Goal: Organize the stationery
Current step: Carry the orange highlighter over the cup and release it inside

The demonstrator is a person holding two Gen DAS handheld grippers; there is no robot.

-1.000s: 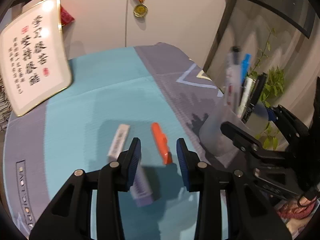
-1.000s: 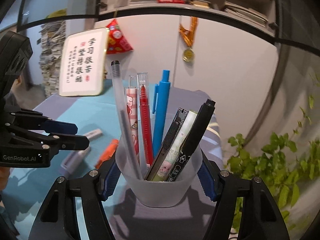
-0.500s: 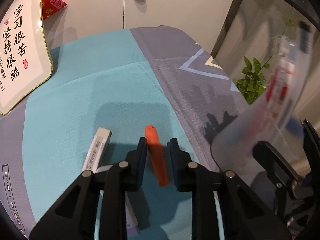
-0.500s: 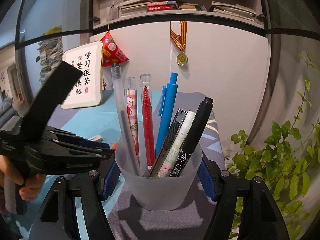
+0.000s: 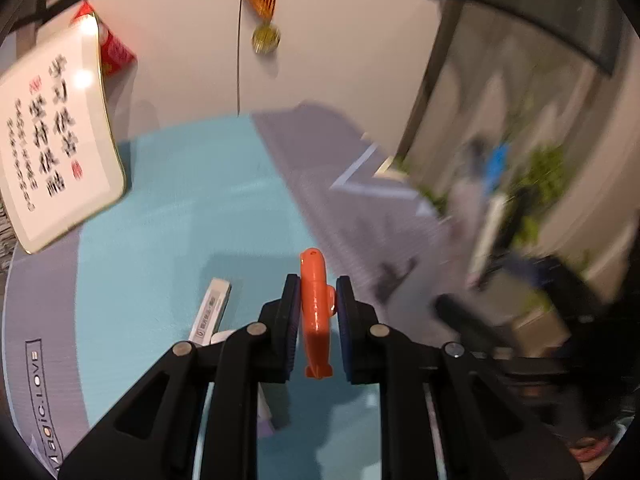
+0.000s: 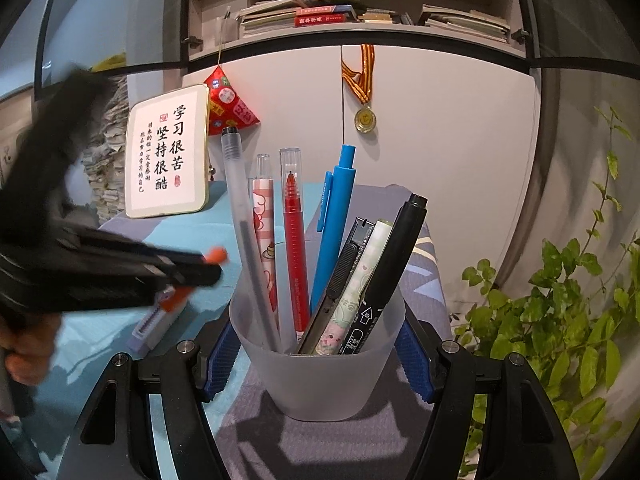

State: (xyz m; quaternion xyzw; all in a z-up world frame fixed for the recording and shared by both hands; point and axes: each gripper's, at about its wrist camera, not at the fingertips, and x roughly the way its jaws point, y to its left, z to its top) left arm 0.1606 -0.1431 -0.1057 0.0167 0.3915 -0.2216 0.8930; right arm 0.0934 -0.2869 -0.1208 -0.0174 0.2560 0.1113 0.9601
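1. Left gripper (image 5: pixel 317 312): jaws closed on an orange utility knife (image 5: pixel 316 304), clamped at mid-length, its tip pointing forward and clear of the worktop (image 5: pixel 168 216). In the right wrist view the gripper is blurred, with the knife's orange tip just left of the cup.
2. Right gripper (image 6: pixel 316 356): jaws set wide against both sides of a frosted plastic pen cup (image 6: pixel 320 376), holding it upright.
3. Pen cup contents: a frosted grey pen (image 6: pixel 244 232), a pink patterned pen (image 6: pixel 264 236), a red pen (image 6: pixel 294 232), a blue pen (image 6: pixel 334 216), a black utility knife (image 6: pixel 340 276), a pale green pen (image 6: pixel 360 280) and a black marker (image 6: pixel 394 252).
4. White eraser (image 5: pixel 211 309): flat on the turquoise mat, left of the left gripper.
5. Lilac correction tape (image 6: pixel 154 326): on the mat, left of the cup.
6. Background: framed calligraphy plaque (image 6: pixel 167 152), gold medal (image 6: pixel 365 119), potted plant (image 6: pixel 568 300).
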